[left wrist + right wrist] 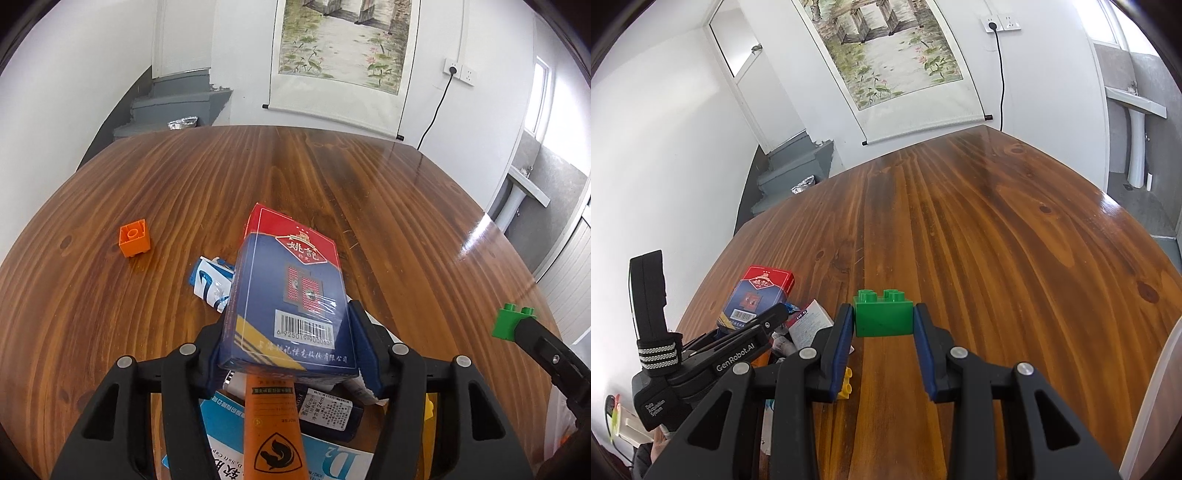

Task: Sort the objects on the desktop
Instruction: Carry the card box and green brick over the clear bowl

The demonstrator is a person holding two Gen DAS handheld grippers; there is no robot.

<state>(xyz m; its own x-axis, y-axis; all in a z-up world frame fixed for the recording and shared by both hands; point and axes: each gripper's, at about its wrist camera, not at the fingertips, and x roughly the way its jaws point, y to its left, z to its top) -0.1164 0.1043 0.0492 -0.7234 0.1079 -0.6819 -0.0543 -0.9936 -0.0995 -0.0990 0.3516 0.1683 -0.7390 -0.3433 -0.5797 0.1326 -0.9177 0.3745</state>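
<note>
Left gripper fingers clamp a blue-and-red card box, raised above a pile of packages on the tabletop. Right gripper fingers clamp a green brick. Orange brick sits apart at left.

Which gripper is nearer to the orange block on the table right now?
Left. The left gripper, holding the card box, sits just right of the orange block. The right gripper is farther right, holding the green block.
</note>
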